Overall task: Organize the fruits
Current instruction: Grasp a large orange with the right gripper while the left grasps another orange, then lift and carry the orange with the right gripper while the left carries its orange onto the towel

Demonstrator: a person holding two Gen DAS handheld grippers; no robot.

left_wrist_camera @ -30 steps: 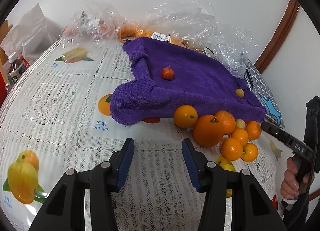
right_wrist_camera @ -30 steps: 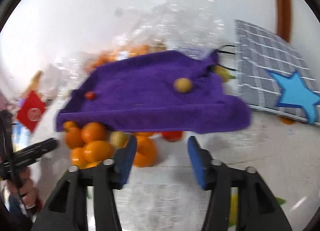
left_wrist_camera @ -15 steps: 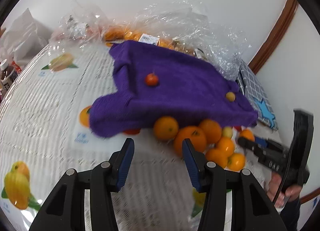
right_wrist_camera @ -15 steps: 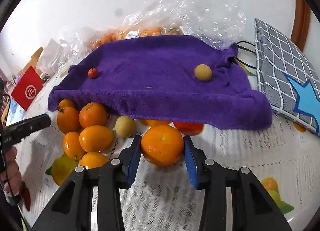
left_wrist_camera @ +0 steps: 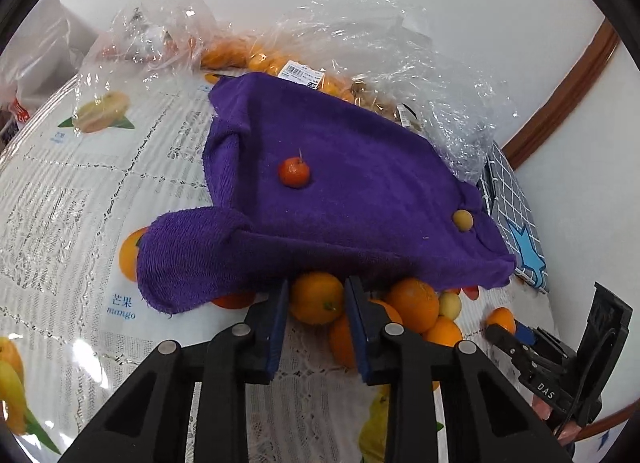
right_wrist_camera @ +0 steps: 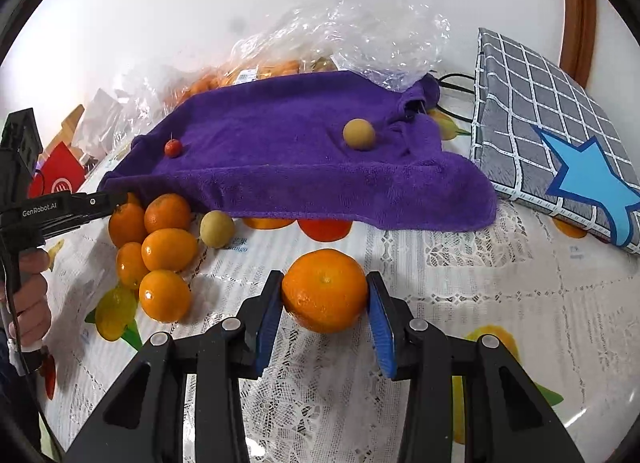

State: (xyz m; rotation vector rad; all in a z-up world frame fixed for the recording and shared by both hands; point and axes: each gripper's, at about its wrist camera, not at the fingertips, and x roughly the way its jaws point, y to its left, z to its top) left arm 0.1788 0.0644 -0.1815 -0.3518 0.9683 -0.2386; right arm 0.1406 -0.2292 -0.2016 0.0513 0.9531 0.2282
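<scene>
A deep purple terry towel (right_wrist_camera: 304,167) lies on a white lace-patterned tablecloth (right_wrist_camera: 460,287). The grey white-checked fabric pad (right_wrist_camera: 532,111) bears what looks like a blue star.

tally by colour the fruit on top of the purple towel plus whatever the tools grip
red fruit on purple towel: 1
yellowish fruit on it: 1
oranges: 2, small orange in left tool, large orange in right tool
total: 4

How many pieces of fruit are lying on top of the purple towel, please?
2: a small red stemmed fruit toward the purple towel's left side, and a round tan fruit near its right end. Folds may hide more.
</scene>
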